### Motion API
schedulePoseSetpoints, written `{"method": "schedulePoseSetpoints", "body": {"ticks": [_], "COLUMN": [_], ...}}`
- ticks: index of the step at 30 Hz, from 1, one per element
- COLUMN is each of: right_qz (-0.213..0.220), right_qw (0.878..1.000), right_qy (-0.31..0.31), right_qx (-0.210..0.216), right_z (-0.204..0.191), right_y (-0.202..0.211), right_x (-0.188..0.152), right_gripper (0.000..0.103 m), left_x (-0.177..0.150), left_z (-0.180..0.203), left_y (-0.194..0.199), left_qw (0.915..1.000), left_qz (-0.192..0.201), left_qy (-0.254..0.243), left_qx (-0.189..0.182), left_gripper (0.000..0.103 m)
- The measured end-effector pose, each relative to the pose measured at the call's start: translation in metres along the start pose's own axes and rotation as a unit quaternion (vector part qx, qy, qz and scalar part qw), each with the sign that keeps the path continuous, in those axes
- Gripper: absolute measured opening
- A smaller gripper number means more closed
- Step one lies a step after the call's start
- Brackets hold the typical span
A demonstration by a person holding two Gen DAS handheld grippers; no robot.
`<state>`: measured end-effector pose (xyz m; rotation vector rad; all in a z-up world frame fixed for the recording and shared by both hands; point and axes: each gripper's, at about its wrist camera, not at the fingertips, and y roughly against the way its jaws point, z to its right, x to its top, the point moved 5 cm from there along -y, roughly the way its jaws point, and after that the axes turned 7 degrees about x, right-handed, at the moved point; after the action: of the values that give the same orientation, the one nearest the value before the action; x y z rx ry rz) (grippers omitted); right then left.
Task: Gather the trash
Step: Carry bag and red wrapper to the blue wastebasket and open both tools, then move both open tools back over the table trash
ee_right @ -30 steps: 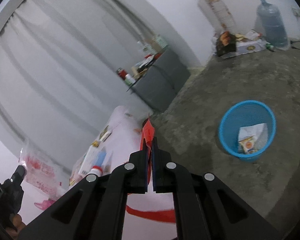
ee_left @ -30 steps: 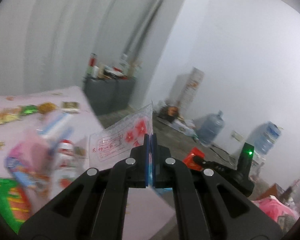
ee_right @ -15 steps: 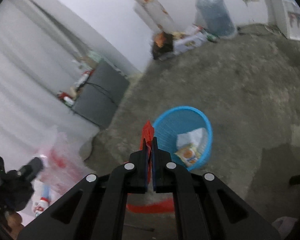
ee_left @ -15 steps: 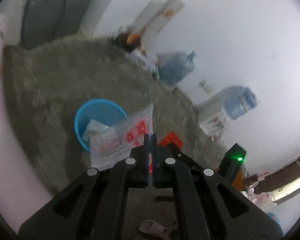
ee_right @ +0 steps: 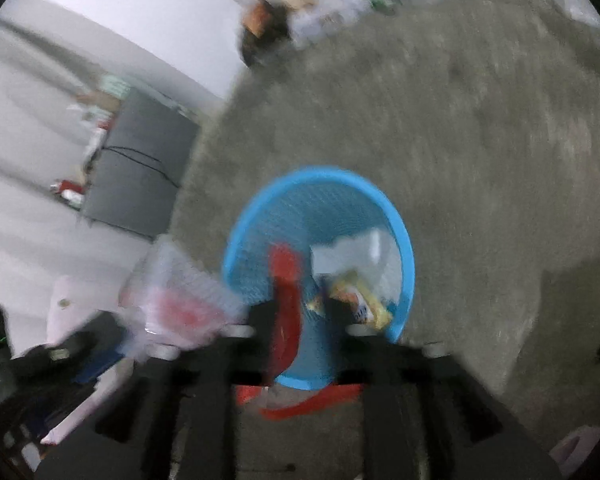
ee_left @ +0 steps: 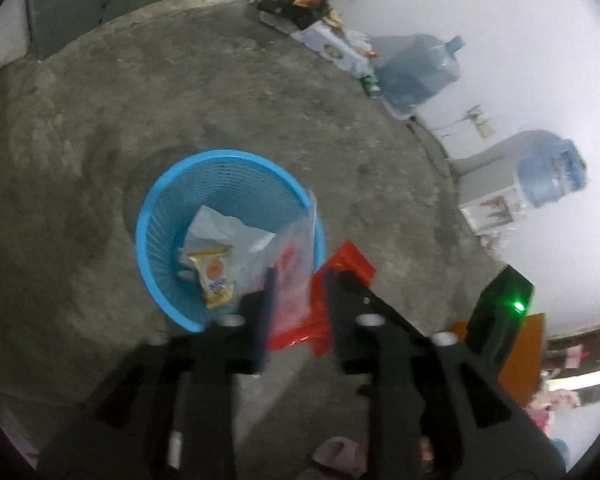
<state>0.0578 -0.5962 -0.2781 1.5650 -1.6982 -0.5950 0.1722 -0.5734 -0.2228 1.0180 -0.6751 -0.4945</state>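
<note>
- Left gripper (ee_left: 298, 286) tilted down over a blue basket (ee_left: 148, 216) on a concrete floor (ee_left: 80, 128); jaws just been opening, now parted.
- Clear bag (ee_left: 294, 252) with red print between those jaws, next to the left finger (ee_left: 266, 304), no longer pinched; hangs at the basket's near-right rim.
- Right gripper (ee_right: 306, 312) also tilted down, directly over the basket (ee_right: 404, 248); jaws just been opening, now apart.
- Red wrapper (ee_right: 286, 304) in the right gripper's gap, against its left finger; too blurred to tell whether loose or stuck to the pad. Lower tail of it curls under the fingers.
- Same red wrapper (ee_left: 346, 260) seen from the left wrist, just right of the clear bag, with the right gripper's dark body and a green light (ee_left: 518, 306) behind.
- Clear bag (ee_right: 180, 296) seen from the right wrist, left of the basket rim, blurred.
- Inside the basket: white paper (ee_left: 224, 232) and a yellow snack packet (ee_left: 214, 276).
- Along the white wall: 2 water jugs (ee_left: 416, 72), a box (ee_left: 332, 46), a dark bag (ee_left: 296, 0).
- Grey cabinet (ee_right: 140, 164) at left with clutter on top.
- Pale slipper (ee_left: 336, 454) on the floor beneath the left gripper.
</note>
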Motion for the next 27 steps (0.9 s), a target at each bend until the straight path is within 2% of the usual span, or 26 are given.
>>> {"method": "schedulePoseSetpoints", "body": {"ticks": [2,5,9,13,16,19,20,24,27], "right_qz": [-0.016,-0.017,-0.003,0.023,0.025,0.007,0.008,0.002,-0.022], "right_qw": [0.999,0.999,0.999,0.999,0.997,0.982,0.979,0.968,0.962], "right_qy": [-0.040,-0.047,-0.035,-0.025,-0.034,-0.065,-0.062,-0.030,0.011], "right_qx": [-0.005,-0.018,-0.008,0.019,0.069,0.176,0.195,0.247,0.273], "right_z": [0.018,0.029,0.022,0.005,-0.016,-0.047,-0.058,-0.105,-0.150], "right_y": [-0.015,-0.015,0.005,0.038,0.062,0.089,0.098,0.125,0.138], "right_x": [-0.003,-0.009,-0.018,-0.023,-0.031,-0.043,-0.046,-0.065,-0.087], "right_gripper": [0.043,0.048,0.054,0.065,0.068,0.077,0.078,0.080,0.080], "left_x": [0.000,-0.001,-0.001,-0.007,-0.016,-0.027,-0.033,-0.061,-0.089], "left_z": [0.000,-0.004,-0.005,-0.009,-0.015,-0.022,-0.026,-0.049,-0.072], "left_y": [-0.005,-0.001,0.020,0.059,0.101,0.148,0.173,0.258,0.310], "left_qw": [0.9998,0.9999,0.9995,0.9977,0.9958,0.9936,0.9917,0.9847,0.9804], "left_qz": [0.000,0.005,0.020,0.042,0.070,0.099,0.116,0.162,0.180], "left_qy": [-0.004,0.001,0.006,0.043,0.051,0.034,0.027,0.007,-0.004], "left_qx": [0.019,0.016,0.025,0.030,0.027,0.043,0.049,0.065,0.080], "left_gripper": [0.035,0.048,0.050,0.054,0.055,0.059,0.063,0.071,0.071]}}
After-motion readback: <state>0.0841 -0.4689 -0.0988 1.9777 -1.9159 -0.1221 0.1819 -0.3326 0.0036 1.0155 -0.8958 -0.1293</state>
